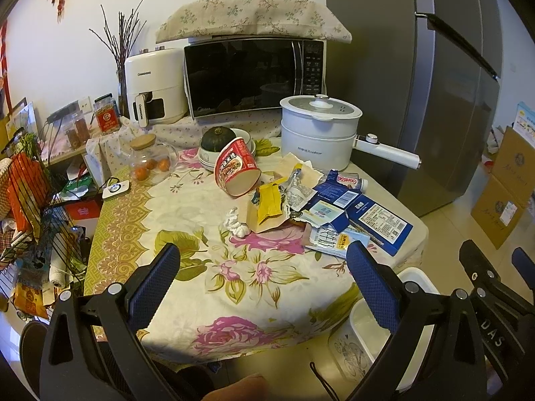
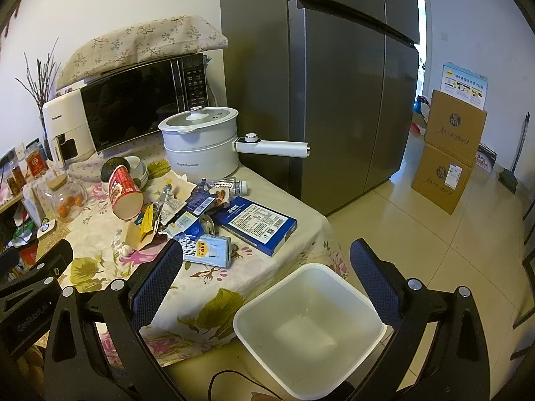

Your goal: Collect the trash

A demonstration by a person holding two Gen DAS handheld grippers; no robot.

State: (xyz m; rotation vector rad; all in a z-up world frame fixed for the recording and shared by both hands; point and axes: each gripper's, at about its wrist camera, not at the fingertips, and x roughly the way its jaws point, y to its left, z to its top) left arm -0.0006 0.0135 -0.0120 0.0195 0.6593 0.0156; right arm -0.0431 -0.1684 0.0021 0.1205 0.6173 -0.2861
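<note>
Right wrist view: floral tablecloth (image 2: 207, 304) strewn with trash, fridge (image 2: 334, 83) behind, both grippers' jaws wide.

The right tool (image 2: 265, 260) hangs spread wide above the white bin (image 2: 309, 330), beside the litter-strewn table (image 2: 207, 300).

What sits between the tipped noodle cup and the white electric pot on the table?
Crumpled paper lies between the noodle cup and the pot, clearest in the left wrist view.
</note>
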